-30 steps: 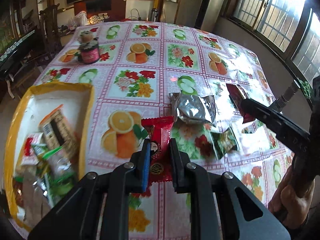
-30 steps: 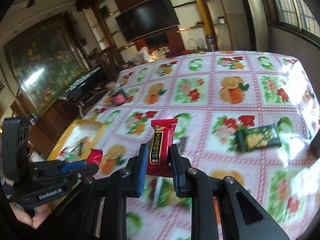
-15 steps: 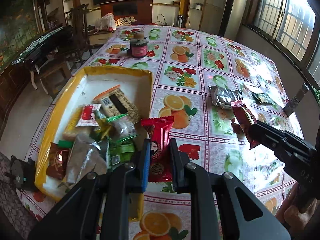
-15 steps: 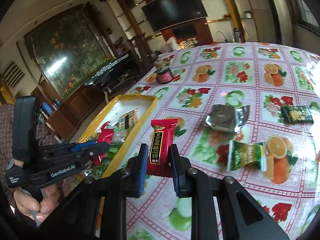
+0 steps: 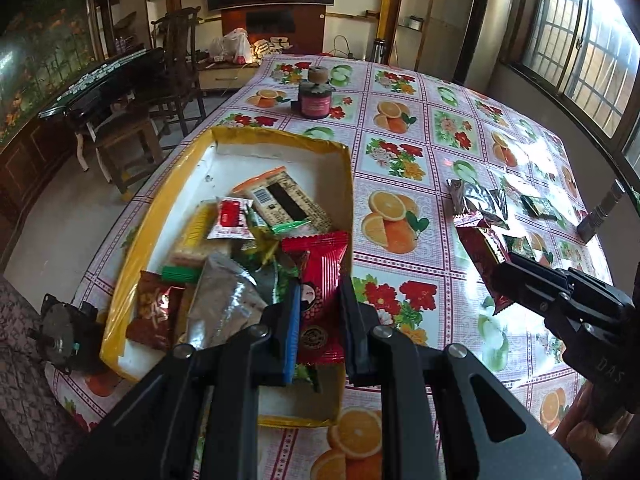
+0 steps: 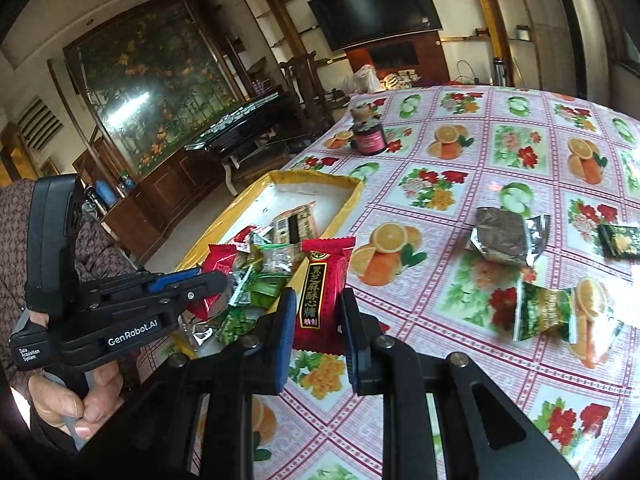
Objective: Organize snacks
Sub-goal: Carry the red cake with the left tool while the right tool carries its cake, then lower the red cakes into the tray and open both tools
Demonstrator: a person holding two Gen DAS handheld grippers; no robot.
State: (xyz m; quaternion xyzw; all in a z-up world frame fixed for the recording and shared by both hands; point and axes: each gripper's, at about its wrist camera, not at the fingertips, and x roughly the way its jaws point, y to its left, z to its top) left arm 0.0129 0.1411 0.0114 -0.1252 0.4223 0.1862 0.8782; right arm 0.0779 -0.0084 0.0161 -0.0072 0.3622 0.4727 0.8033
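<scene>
My left gripper (image 5: 319, 304) is shut on a red snack packet (image 5: 318, 276) and holds it over the near right part of the yellow box (image 5: 168, 200), which holds several snacks. My right gripper (image 6: 319, 308) is shut on a red candy packet with gold lettering (image 6: 322, 292), held above the table just right of the box (image 6: 348, 200). In the left wrist view the right gripper (image 5: 500, 276) and its packet (image 5: 480, 248) show at the right. In the right wrist view the left gripper (image 6: 216, 280) holds its packet (image 6: 218, 264) over the box.
A silver packet (image 6: 504, 236) and green packets (image 6: 544, 312) (image 6: 622, 240) lie on the fruit-print tablecloth (image 6: 460, 152) right of the box. A dark red jar (image 5: 315, 100) stands at the far side. A black device (image 5: 64, 332) sits by the box's near left corner.
Both grippers have carried their red packets leftwards from the loose snacks. The left one is now over the yellow box, the right one beside it.
</scene>
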